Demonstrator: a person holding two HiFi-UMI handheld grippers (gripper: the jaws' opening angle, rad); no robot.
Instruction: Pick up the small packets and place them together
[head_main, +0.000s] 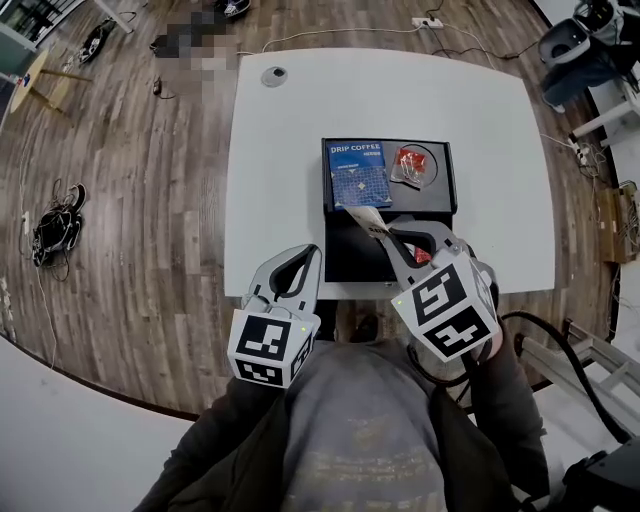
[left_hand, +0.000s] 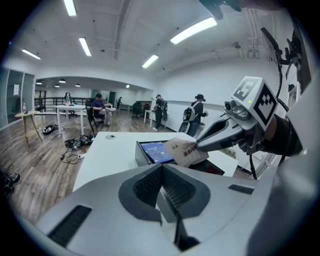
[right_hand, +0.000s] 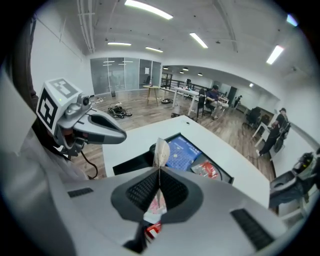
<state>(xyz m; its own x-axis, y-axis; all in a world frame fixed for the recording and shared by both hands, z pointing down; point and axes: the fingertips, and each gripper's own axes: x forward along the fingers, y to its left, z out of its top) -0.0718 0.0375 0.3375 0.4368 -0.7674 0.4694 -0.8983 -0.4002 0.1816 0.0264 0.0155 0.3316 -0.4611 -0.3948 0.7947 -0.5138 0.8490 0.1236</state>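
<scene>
My right gripper (head_main: 386, 232) is shut on a small pale packet with dark print (head_main: 366, 219), lifted above the near side of an open black box (head_main: 449, 200). The same packet (right_hand: 160, 153) sticks up edge-on between the jaws of the right gripper (right_hand: 159, 170), and the left gripper view shows it as the packet (left_hand: 184, 152). Inside the box lie a blue drip coffee pack (head_main: 357, 172) and red small packets (head_main: 410, 164), also seen as red packets (right_hand: 207, 170). My left gripper (head_main: 311, 251) hangs at the table's near edge, shut and empty; its jaws meet in the left gripper (left_hand: 162, 167).
A black lid (head_main: 350, 258) lies in front of the box on the white table (head_main: 300, 140). A grey round disc (head_main: 274, 76) sits at the table's far left. Cables (head_main: 55, 230) lie on the wooden floor. A chair (head_main: 572, 42) stands far right.
</scene>
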